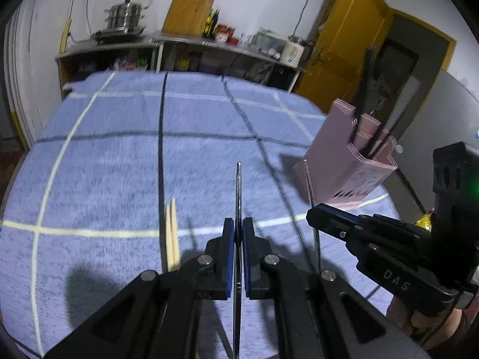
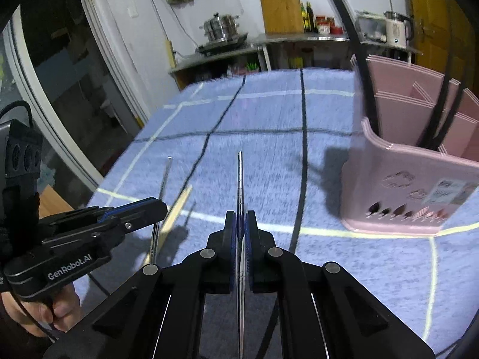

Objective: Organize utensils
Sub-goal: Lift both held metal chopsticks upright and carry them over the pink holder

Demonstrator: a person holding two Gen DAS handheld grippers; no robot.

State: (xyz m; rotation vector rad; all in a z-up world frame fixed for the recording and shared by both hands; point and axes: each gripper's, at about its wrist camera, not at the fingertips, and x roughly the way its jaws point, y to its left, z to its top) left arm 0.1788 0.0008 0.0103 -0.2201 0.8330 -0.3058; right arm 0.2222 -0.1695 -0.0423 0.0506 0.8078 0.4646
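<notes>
Left gripper (image 1: 238, 224): jaws clamped on 1 metal chopstick (image 1: 238, 185), blue pads pressed to either side of it; the thin silver rod runs forward past the fingertips and back between the arms, held clear above the cloth.

Right gripper (image 2: 240, 218): jaws likewise clamped on 1 second metal chopstick (image 2: 239, 179), same slim silver form with fine rings along the shaft, pointing straight ahead.

Writing: "GenRobot.AI" in white on the left gripper's side, read from the right wrist view; "DAS" on the right gripper's side, read from the left wrist view. A hand (image 2: 57, 311) grips the left handle.

Wooden chopsticks (image 1: 172, 239): 1 pale pair lying together on the cloth, just left of the left gripper.

Tablecloth (image 1: 104, 164): blue towelling with white and dark grid lines.

Utensil holder (image 2: 413, 179): pink plastic, several upright compartments, slotted base, a printed sticker too blurred to read; stands on the cloth's right side with dark slender utensils inside.

Far counter: stacked steel steamer pot (image 2: 221, 27), wooden cutting board (image 2: 280, 9), bottles.
</notes>
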